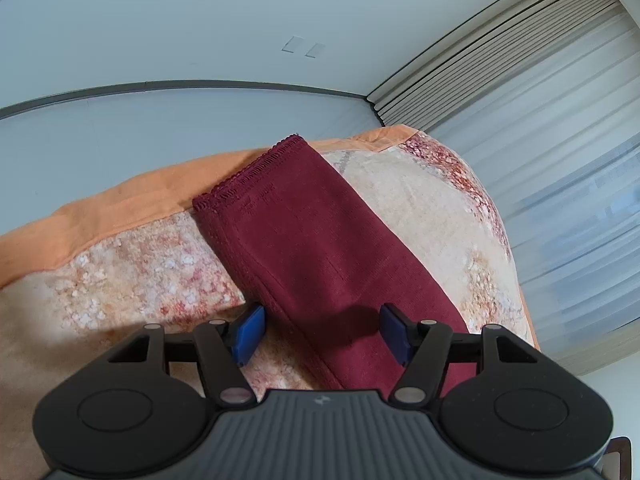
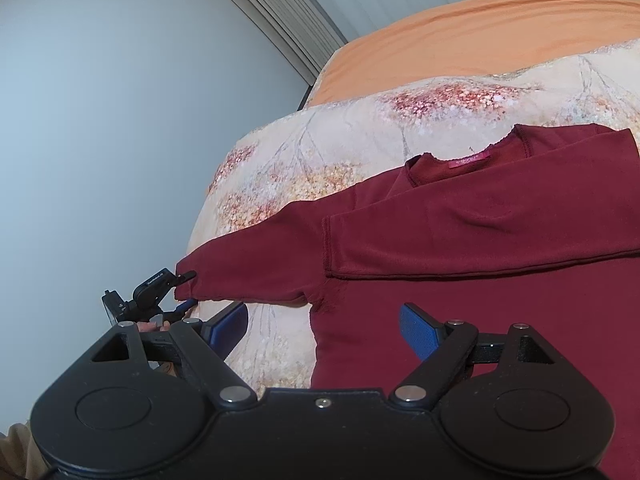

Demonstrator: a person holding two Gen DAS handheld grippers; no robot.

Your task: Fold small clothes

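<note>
A maroon top [image 2: 500,240] was laid flat on the bed [image 2: 360,128], over a floral cover with an orange sheet [image 2: 460,36] behind it. One sleeve was already folded across the chest [image 2: 480,220], its cuff edge lying near the armpit; a pink label [image 2: 470,159] was seen inside the neckline. The other sleeve [image 1: 320,248] was stretched out sideways toward the bed edge. Left tongs [image 1: 324,334] were released: blue pads [image 1: 248,334] were held apart on either side of that sleeve, near its cuff end, with no pinch seen in the wrist view. From the right wrist view the left tongs [image 2: 186,288] were seen at the cuff, one finger above it and one below; whether the cloth was touched could not be told. Right tongs [image 2: 324,332] were also released, wide apart and empty, held over the side of the body below the armpit, with one pad [image 2: 420,332] above the maroon cloth and the other above the floral cover. A wall and pleated blinds [image 1: 520,60] were seen behind the bed.
</note>
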